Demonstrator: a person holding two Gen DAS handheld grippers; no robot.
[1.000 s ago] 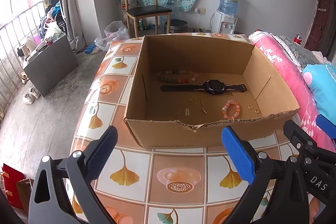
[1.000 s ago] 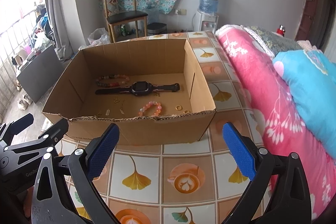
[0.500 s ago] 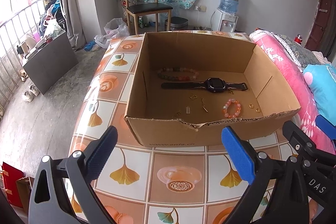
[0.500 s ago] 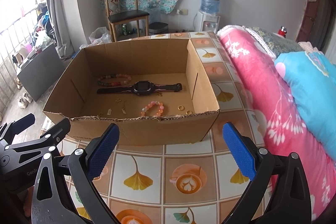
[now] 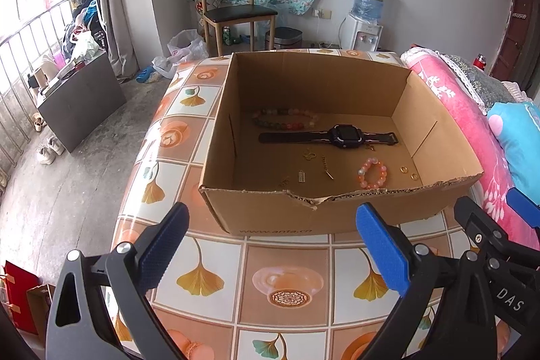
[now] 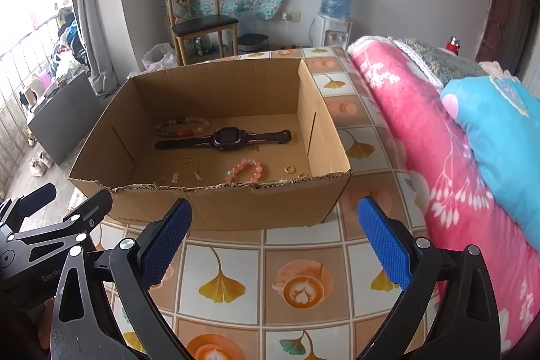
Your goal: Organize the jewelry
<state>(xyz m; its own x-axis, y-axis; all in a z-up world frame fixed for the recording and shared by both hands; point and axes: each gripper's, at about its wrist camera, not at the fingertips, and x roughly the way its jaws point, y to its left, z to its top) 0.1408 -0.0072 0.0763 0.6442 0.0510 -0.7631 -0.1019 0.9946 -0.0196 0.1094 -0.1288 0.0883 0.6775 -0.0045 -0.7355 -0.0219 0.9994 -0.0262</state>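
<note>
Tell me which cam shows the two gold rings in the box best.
Left wrist: both gold rings lie clear of the box front edge. Right wrist shows them too, but the nearer one sits almost behind the torn edge.

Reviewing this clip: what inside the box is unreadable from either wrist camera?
- Small gold pieces: too tiny in both views to identify.
- Box floor nearest the cameras: hidden by its front wall in both views.
- Two gold rings: the nearer one is partly cut off by the torn front edge in the right wrist view.
- Watch face: display unreadable.
</note>
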